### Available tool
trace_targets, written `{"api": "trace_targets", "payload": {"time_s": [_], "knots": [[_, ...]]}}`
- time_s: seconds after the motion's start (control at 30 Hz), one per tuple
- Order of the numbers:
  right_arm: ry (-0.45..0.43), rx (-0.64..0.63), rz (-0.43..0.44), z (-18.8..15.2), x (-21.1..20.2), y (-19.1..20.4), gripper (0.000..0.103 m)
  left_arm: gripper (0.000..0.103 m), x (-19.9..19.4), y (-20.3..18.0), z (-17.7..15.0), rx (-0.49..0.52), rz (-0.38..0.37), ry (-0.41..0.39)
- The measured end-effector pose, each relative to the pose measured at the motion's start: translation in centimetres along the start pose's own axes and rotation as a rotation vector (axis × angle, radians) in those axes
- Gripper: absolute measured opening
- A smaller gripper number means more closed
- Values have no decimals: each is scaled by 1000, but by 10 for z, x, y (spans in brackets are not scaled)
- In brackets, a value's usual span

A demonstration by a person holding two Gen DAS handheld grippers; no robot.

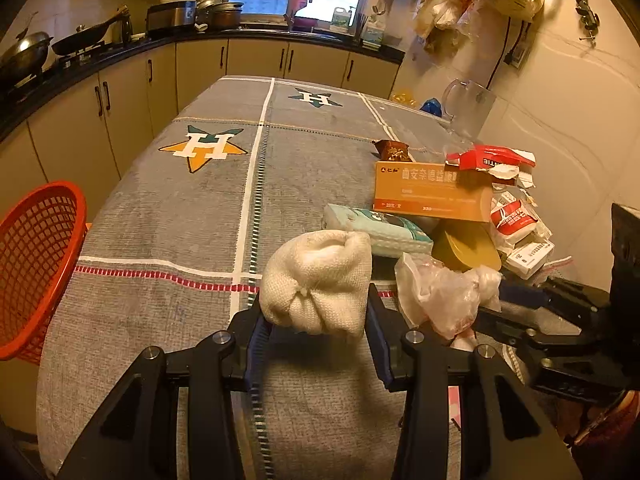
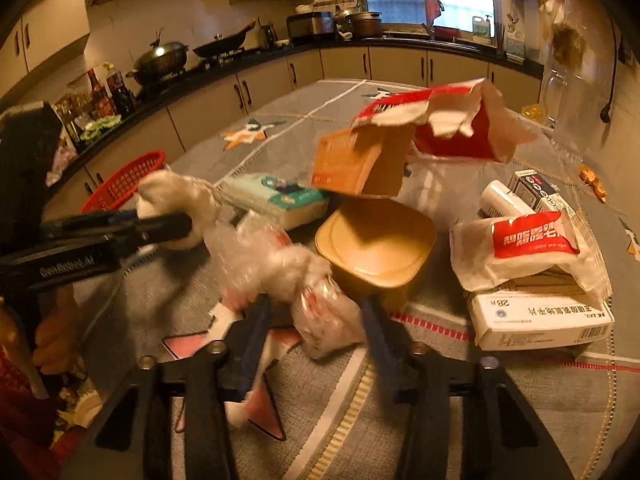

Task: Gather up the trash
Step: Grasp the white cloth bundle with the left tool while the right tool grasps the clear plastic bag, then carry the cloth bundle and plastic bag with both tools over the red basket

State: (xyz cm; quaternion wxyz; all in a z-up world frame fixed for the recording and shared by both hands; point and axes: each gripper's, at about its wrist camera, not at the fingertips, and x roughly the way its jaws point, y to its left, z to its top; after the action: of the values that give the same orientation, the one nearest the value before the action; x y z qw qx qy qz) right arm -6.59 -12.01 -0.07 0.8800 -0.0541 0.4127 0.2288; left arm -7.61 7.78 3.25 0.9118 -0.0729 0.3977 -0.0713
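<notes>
Trash lies in a pile near the right edge of the desk (image 1: 168, 216), which carries a grey cloth with stars. The left claw (image 1: 316, 320) is closed on a white crumpled woven cloth ball (image 1: 320, 280) and holds it above the desk. The right claw (image 2: 316, 312) has a crumpled clear plastic bag (image 2: 320, 312) between its fingers; whether they press on it already cannot be told. A red mesh plastic basket (image 1: 36, 264) stands at the left edge.

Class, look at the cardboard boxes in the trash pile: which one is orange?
The long orange box propped on the tissue pack. The other boxes, like the flat barcoded one, are white.
</notes>
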Motion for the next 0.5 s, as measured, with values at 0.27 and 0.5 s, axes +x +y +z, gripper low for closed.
{"api": "trace_targets", "payload": {"time_s": [0.27, 0.5], "knots": [[-19, 16, 12, -3, -7, 4, 30, 42, -4, -2, -2, 8, 23, -16], [-43, 41, 16, 3, -20, 6, 30, 42, -14, 1, -3, 4, 30, -39]]}}
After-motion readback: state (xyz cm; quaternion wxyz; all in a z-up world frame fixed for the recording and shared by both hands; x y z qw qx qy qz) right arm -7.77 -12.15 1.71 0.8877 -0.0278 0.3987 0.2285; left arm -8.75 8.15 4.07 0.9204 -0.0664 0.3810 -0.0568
